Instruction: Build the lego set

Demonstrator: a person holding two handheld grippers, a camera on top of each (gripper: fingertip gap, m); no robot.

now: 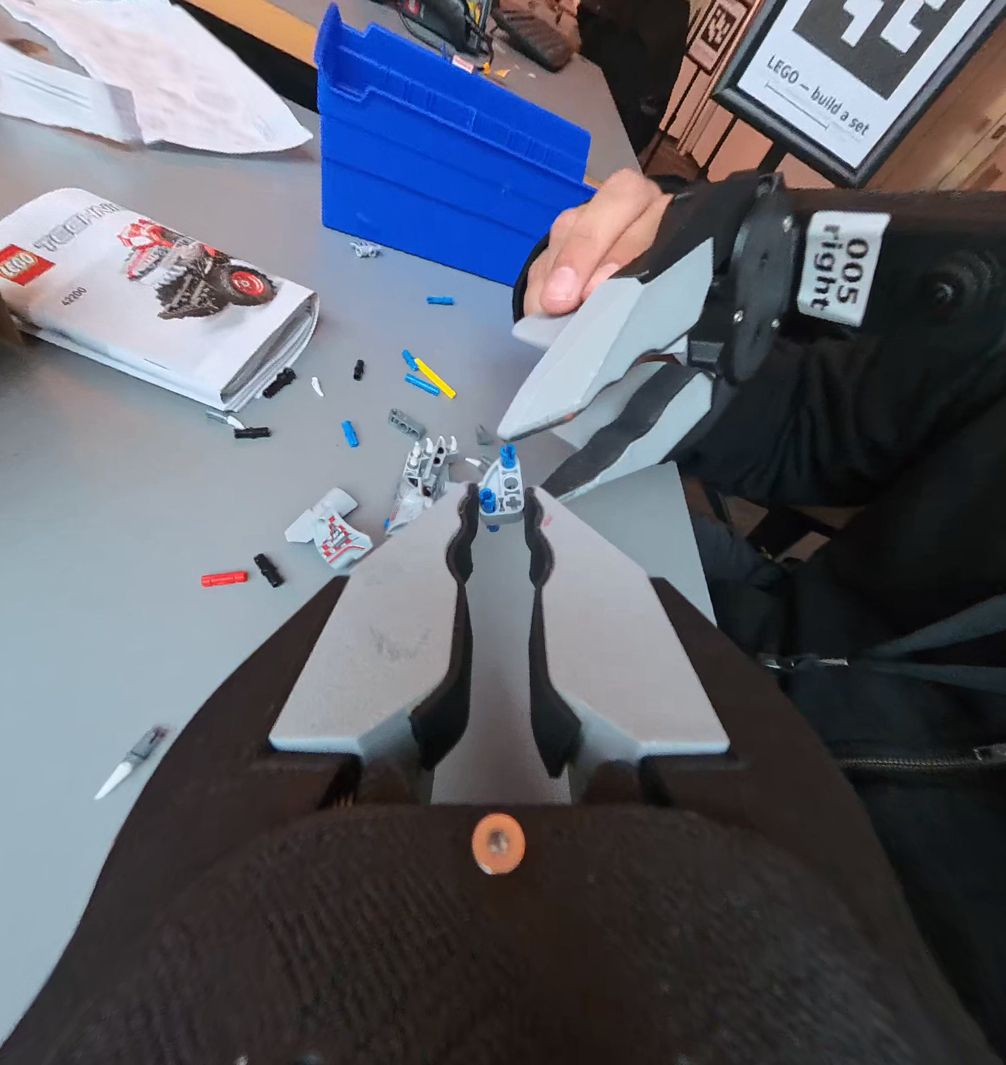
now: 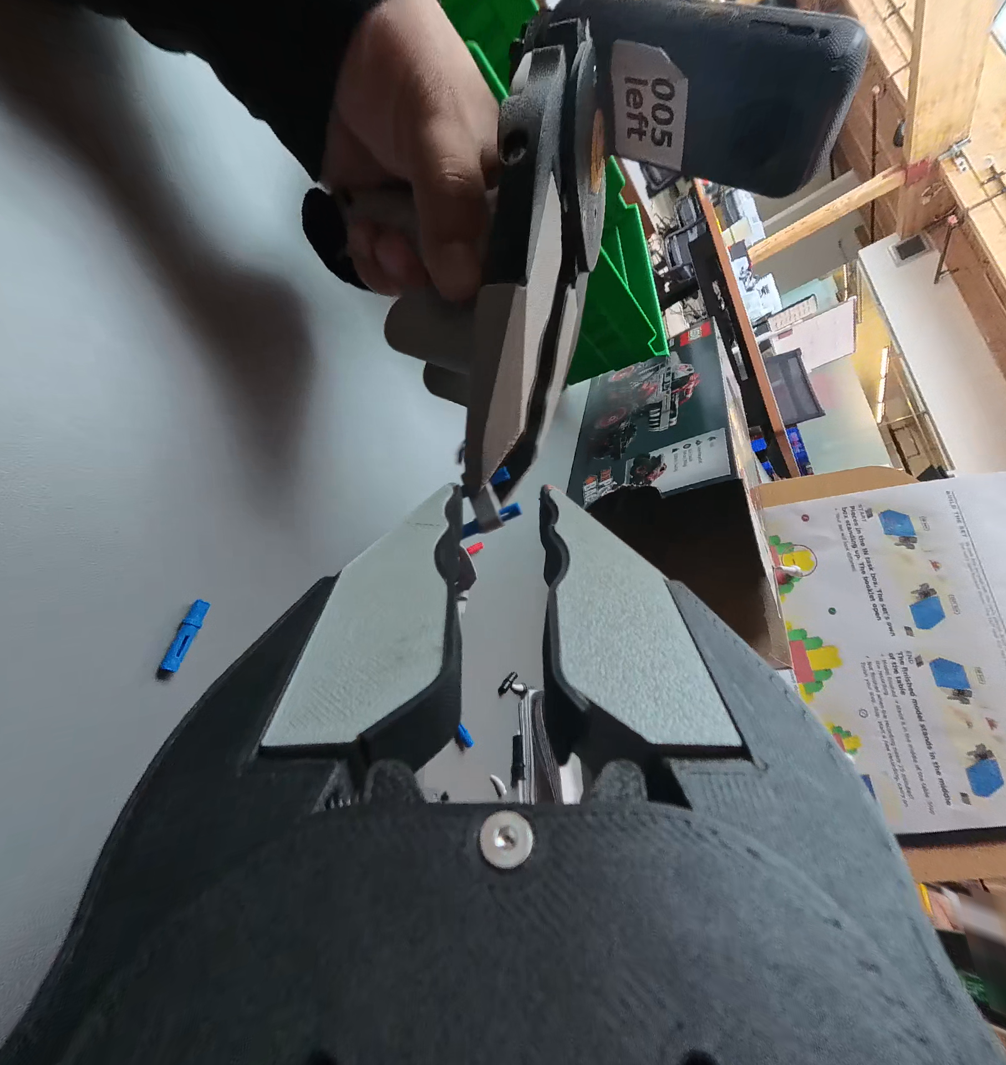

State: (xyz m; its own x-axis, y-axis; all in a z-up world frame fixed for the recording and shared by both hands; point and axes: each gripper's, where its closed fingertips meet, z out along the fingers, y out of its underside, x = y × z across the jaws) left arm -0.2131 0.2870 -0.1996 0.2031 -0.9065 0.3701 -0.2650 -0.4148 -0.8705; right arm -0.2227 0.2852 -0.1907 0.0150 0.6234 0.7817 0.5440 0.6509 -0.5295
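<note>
Pins [image 1: 421,384] litter the desk [image 1: 114,605] (barely begun); my left fingers [image 1: 501,502] pinch a grey bracket [image 1: 503,494], right fingers [image 2: 501,500] spread.

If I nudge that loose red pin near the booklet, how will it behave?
The red pin is a small round peg lying flat on the smooth grey table, so it probably rolls sideways. It looks light and stiff, likely skidding from a hand-held gripper's touch.
</note>
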